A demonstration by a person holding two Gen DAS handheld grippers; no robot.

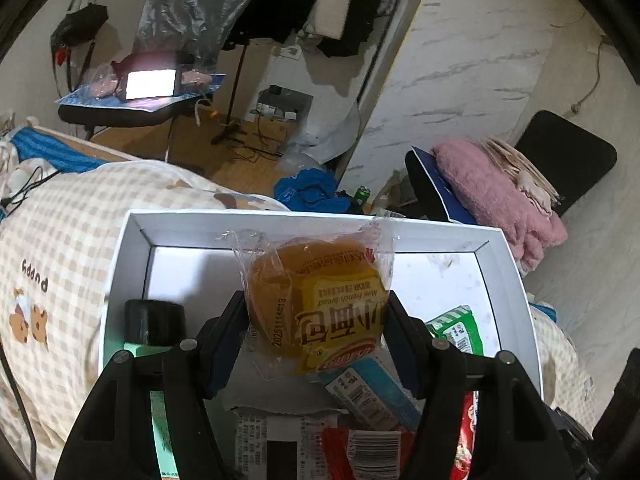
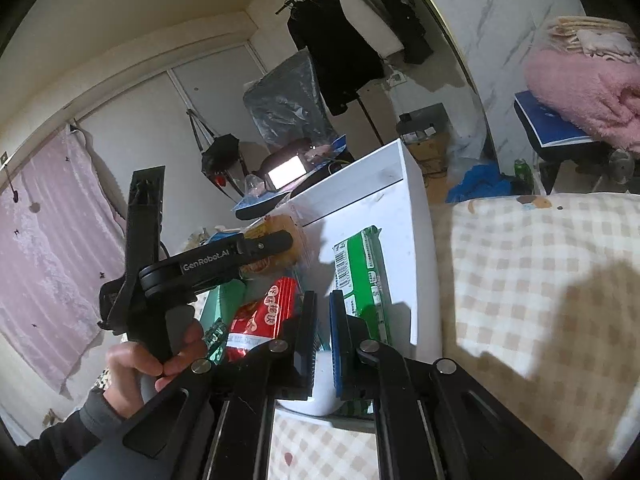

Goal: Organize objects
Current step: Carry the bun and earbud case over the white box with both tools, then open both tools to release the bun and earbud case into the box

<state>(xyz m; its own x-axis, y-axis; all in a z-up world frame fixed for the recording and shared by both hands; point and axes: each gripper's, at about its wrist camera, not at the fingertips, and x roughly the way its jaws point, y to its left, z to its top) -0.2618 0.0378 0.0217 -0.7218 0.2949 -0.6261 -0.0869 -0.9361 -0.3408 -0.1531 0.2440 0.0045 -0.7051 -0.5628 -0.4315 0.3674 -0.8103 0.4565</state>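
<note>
While the white box (image 1: 120, 264) fills the lower centre of the left wrist frame on the checked bedding (image 1: 60, 248), it sets the frame for my next move. My left gripper (image 1: 316, 320) clamps the wrapped bread bun (image 1: 316, 300), pads on its two sides, and holds it above the box interior. The bare floor of the box lies ahead, toward the upper part of the frame, so that hand is nearer the drop zone. Below the bun lie a blue carton (image 1: 372, 396), a red packet (image 1: 360, 452) and a green packet (image 1: 460, 330); a black-capped bottle (image 1: 154, 322) stands lower left. My right gripper (image 2: 322, 344) has its pads nearly together, nothing visibly between them, over the near box edge.
</note>
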